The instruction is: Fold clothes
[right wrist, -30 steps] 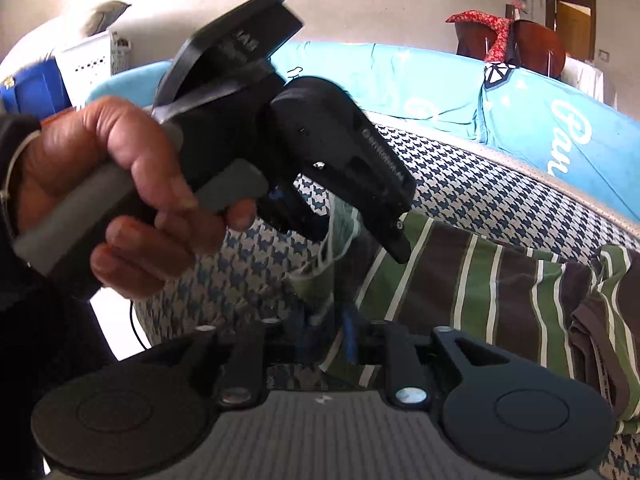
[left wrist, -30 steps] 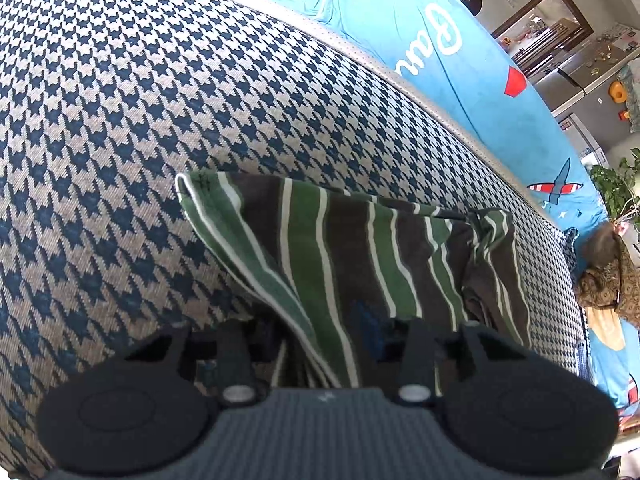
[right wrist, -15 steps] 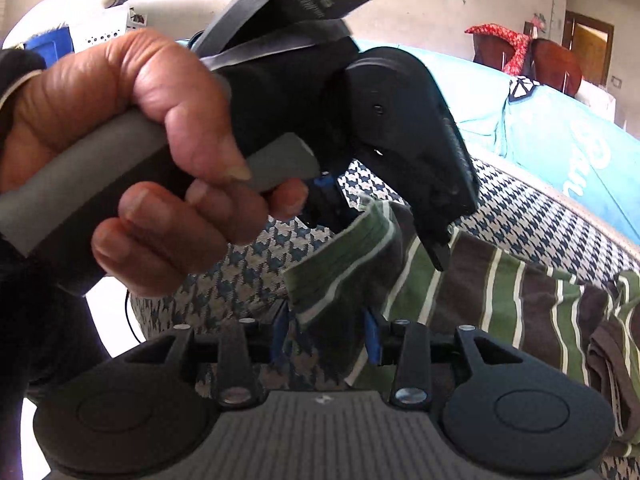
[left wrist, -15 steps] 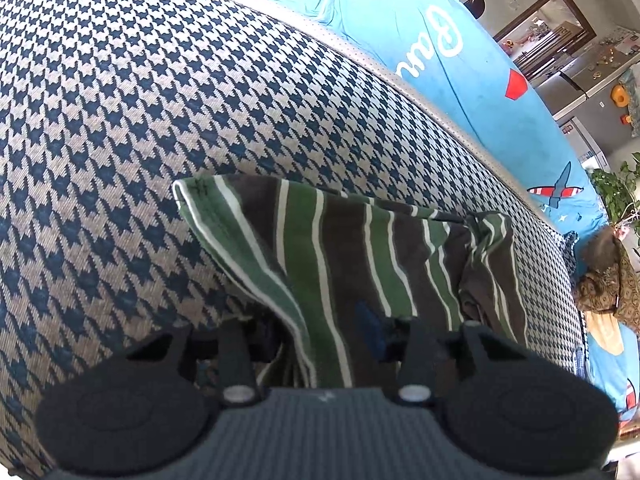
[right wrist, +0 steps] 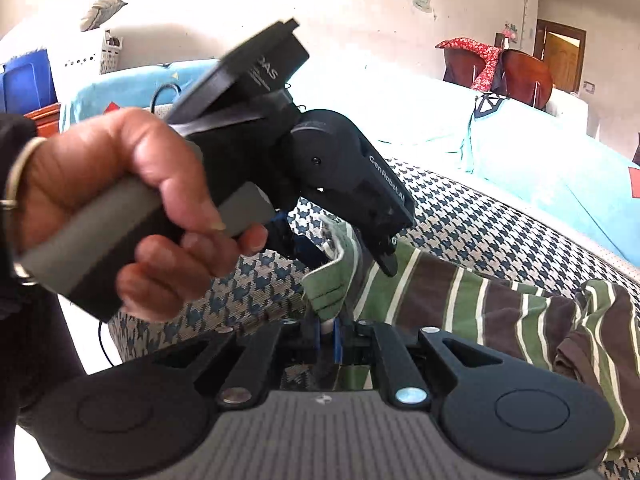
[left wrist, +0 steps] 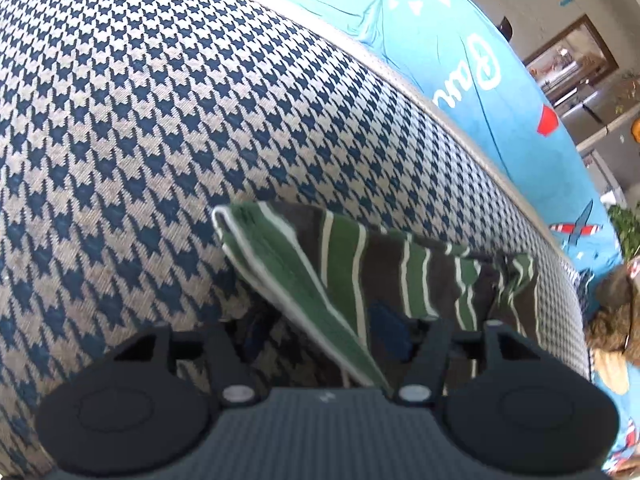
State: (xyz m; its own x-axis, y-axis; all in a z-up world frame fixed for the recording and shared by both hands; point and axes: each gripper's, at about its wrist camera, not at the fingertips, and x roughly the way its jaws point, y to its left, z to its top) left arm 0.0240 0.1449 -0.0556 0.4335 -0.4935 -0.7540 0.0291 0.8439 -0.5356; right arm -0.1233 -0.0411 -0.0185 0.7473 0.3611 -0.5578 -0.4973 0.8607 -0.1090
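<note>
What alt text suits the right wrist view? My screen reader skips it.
Right gripper pinches the edge of a green-and-brown striped garment on a houndstooth cushion; a hand holds the left gripper at the same edge.

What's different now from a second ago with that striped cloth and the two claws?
The left claw has opened and let go of the striped cloth; its hem now lies loose between the parted fingers. In the right view, the hand holding that claw has drawn back up and left. The right claw stays shut on the cloth's corner. The cloth still rests on the houndstooth cushion.
</note>
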